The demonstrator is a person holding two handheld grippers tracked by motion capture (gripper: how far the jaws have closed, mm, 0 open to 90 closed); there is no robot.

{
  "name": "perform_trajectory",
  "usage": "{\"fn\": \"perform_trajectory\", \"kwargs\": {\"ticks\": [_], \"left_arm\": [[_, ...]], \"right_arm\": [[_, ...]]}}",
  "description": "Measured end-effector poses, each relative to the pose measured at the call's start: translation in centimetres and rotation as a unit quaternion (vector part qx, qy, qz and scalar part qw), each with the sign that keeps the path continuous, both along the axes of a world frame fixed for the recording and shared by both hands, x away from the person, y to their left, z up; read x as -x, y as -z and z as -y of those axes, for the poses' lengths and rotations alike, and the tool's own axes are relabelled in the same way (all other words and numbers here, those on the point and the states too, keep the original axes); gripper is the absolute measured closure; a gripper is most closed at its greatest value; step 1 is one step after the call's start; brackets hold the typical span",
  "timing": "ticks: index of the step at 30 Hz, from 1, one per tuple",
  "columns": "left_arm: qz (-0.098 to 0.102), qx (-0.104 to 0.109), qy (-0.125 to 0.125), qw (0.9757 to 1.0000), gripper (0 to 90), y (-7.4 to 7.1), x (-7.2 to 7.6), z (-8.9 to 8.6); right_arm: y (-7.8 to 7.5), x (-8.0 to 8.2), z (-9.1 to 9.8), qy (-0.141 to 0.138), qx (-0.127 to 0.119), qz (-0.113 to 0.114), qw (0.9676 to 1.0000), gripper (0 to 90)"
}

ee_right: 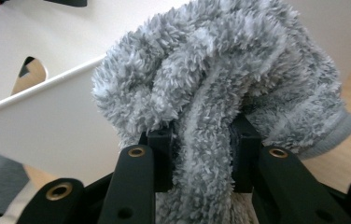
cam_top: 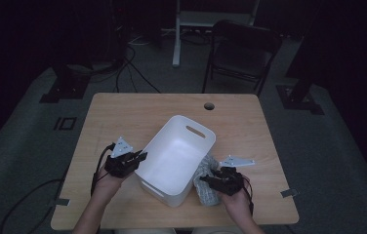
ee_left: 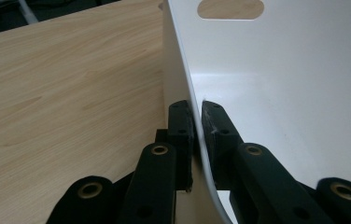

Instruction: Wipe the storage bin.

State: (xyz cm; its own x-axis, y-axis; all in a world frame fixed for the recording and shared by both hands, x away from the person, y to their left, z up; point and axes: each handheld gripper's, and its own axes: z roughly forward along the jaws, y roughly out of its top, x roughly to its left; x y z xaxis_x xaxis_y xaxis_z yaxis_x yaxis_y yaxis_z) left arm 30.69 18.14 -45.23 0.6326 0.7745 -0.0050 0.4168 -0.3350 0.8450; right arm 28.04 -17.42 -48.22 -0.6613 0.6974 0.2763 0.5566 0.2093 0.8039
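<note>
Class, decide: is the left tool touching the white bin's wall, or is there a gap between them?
Touching. The left gripper view shows the left tool with one pad pressed on each side of the white bin wall, clamping its thin edge.

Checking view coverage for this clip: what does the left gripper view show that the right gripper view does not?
Left gripper view: the left gripper shut on the white bin's wall, one jaw outside and one inside, plus the bin's bare inner floor.

Right gripper view: the right gripper shut on a fluffy grey cloth, bunched up beside the bin's outer wall.

Both: the white bin with a handle cutout, and the light wooden table.
</note>
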Motion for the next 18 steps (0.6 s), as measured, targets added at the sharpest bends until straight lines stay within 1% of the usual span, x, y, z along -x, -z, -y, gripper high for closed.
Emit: {"fn": "perform_trajectory", "kwargs": {"ticks": [1,2,3,5,6,7,8,9,11,13,15,17,18], "left_arm": [[-0.003,0.001,-0.003,1.0,83.1,0.0,0.0,0.0],[-0.004,0.0,-0.005,1.0,83.1,0.0,0.0,0.0],[-0.005,0.0,-0.006,1.0,83.2,0.0,0.0,0.1],[-0.005,-0.001,-0.006,1.0,83.3,0.0,0.0,0.2],[-0.005,0.0,-0.005,1.0,83.3,0.0,0.1,0.2],[-0.006,0.0,-0.005,1.0,83.3,0.0,0.1,0.2],[-0.007,0.0,-0.002,1.0,83.3,0.0,0.1,0.3],[-0.006,0.0,0.001,1.0,83.3,0.0,0.1,0.4],[-0.007,0.001,0.001,1.0,83.2,0.0,0.1,0.4],[-0.005,0.0,-0.009,0.9999,83.2,0.0,0.2,0.5],[-0.002,-0.002,-0.016,0.9999,83.3,0.0,0.3,0.5],[-0.003,-0.001,-0.017,0.9998,83.4,0.0,0.3,0.6],[-0.003,-0.001,-0.019,0.9998,83.4,0.0,0.3,0.6]], "right_arm": [[-0.2,0.1,0.1,-0.002,0.002,-0.003,1.0,68.5],[-0.5,0.3,0.3,-0.007,0.0,0.0,1.0,68.5],[-0.8,0.7,0.5,-0.01,-0.009,0.005,0.9999,68.5],[-1.4,1.7,1.0,-0.016,-0.036,0.017,0.9991,68.5],[-1.6,2.2,1.1,-0.019,-0.044,0.024,0.9985,68.4],[-1.7,2.7,1.0,-0.021,-0.047,0.031,0.9982,68.4],[-1.6,3.0,0.8,-0.025,-0.049,0.033,0.9979,68.3],[-1.5,3.1,0.3,-0.029,-0.043,0.035,0.9981,68.3],[-1.0,3.1,-0.5,-0.027,-0.021,0.051,0.9981,68.3],[-0.5,2.8,-0.8,-0.023,-0.01,0.05,0.9985,68.3],[-0.5,2.6,-0.6,-0.019,-0.003,0.047,0.9987,68.3],[-0.6,2.7,-0.5,-0.018,-0.003,0.043,0.9989,68.4],[-0.9,2.9,-0.3,-0.016,-0.01,0.042,0.9989,68.4]]}}
